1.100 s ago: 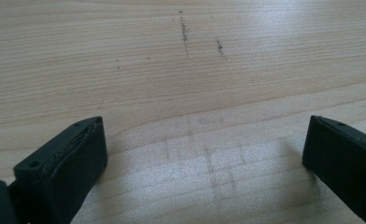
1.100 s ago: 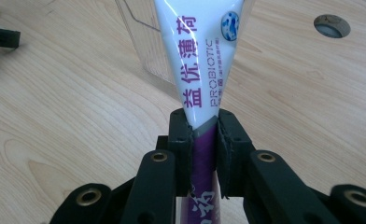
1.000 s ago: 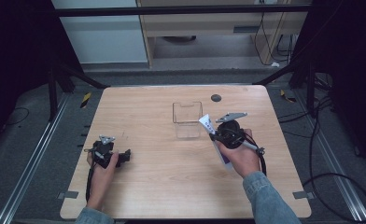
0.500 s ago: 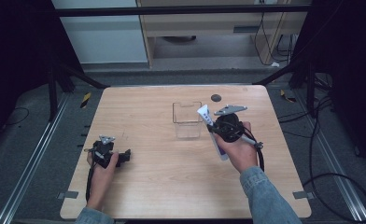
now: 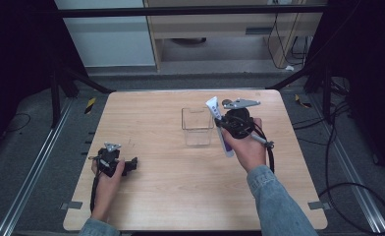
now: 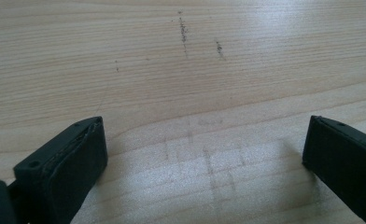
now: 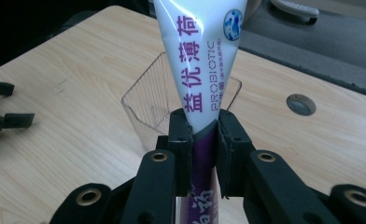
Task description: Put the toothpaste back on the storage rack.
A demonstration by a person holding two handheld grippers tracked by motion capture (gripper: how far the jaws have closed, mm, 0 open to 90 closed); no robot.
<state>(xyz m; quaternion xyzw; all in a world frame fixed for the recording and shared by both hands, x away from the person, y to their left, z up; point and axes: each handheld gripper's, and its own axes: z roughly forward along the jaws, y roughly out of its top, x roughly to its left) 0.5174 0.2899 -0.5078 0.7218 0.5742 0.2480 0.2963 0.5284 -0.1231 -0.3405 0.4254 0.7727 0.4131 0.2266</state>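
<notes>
Right gripper (image 5: 225, 124) clamps the tube (image 7: 200, 70), long axis pointing ahead over the box (image 5: 197, 127); left gripper (image 5: 131, 164) rests agape.

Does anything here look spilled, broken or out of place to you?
Nothing spilled or broken. The only off-the-table item is the toothpaste tube, clamped in the right gripper beside the clear plastic box. The wooden table carries faint dark scuffs and pencil-like lines, near the open left gripper.
</notes>
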